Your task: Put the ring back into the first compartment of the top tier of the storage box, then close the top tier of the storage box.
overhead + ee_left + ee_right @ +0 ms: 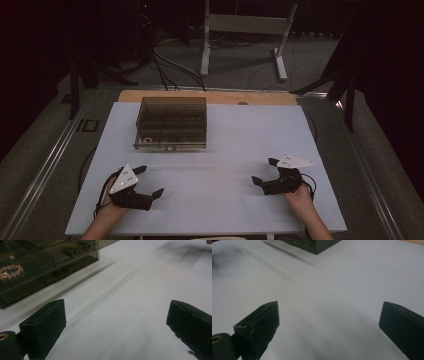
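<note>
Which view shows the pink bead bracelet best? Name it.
The left gripper view: the bracelet lies behind the smoky box wall, beads distinct. In the high view it is a tiny ring. The right gripper view catches a box corner.

Your right gripper (328, 326) has its two black jaws wide apart, with nothing between them, low over the white table surface (342, 285). Near the far edge of the surface you see one corner of the dark transparent plastic box (312, 244).
</note>
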`<state>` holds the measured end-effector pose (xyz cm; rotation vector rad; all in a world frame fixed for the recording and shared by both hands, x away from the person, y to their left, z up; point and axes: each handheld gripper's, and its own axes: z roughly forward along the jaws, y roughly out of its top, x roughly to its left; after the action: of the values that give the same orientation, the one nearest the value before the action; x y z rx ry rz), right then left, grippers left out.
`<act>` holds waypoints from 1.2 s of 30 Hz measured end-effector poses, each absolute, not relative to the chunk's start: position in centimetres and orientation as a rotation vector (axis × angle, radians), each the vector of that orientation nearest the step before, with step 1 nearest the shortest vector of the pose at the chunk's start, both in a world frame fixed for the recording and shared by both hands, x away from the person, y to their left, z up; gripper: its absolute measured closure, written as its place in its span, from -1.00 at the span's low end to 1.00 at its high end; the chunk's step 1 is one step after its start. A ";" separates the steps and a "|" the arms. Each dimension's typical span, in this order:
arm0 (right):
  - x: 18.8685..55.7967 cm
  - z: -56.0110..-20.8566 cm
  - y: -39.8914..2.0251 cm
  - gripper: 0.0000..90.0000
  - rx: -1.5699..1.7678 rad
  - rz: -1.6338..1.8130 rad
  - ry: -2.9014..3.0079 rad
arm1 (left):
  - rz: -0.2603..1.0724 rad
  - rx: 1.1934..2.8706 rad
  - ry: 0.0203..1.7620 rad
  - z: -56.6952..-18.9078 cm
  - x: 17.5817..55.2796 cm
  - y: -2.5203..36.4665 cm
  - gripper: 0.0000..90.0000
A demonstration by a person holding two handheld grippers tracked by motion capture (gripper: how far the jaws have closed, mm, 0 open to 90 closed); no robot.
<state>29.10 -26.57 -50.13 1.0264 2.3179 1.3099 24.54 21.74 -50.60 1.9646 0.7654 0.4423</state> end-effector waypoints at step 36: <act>29.1 -50.3 -26.0 -0.93 0.985 1.320 2.341 | 0.427 1.908 0.711 -47.1 24.1 21.9 -0.91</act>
<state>29.13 -25.99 -50.26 0.9848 2.3408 1.3199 24.07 21.86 -47.13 1.9078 0.7110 0.4268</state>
